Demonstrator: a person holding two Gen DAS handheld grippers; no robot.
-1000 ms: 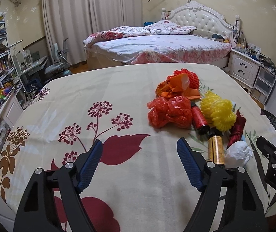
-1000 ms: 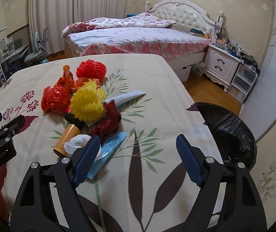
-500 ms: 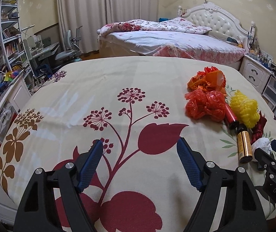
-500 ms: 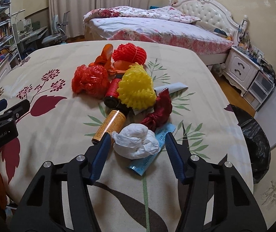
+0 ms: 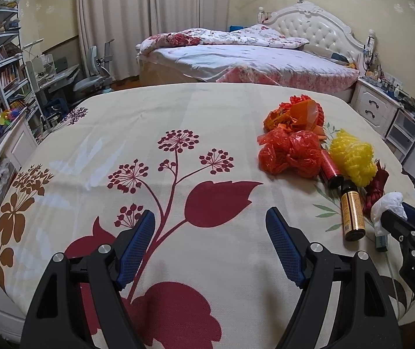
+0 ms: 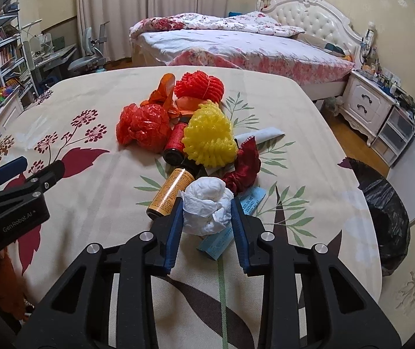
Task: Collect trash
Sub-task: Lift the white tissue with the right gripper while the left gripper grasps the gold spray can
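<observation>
We see our right gripper point(image 6: 207, 218) with its jaws just having been closing, and its blue pads point(image 6: 175, 229) now pinch a crumpled white tissue wad point(image 6: 207, 205) from both sides. That wad lies on the cream floral tablecloth point(image 6: 97, 203), atop a flat light-blue paper packet point(image 6: 230, 229). Just left of the wad lies a gold cylindrical bottle point(image 6: 170, 193) on its side; just behind the wad sits a dark red ruffled fabric scrap point(image 6: 244, 168), and farther behind it a yellow foam fruit net point(image 6: 209, 138), a red cylindrical bottle point(image 6: 175, 142) and a crumpled red plastic bag point(image 6: 142, 126). Well to the right of the wad, below the table's edge, stands a black plastic trash bag point(image 6: 388, 212). Our left gripper point(image 5: 207, 244), well to the left of the wad, hangs over bare cloth with its fingers spread wide and nothing between them
</observation>
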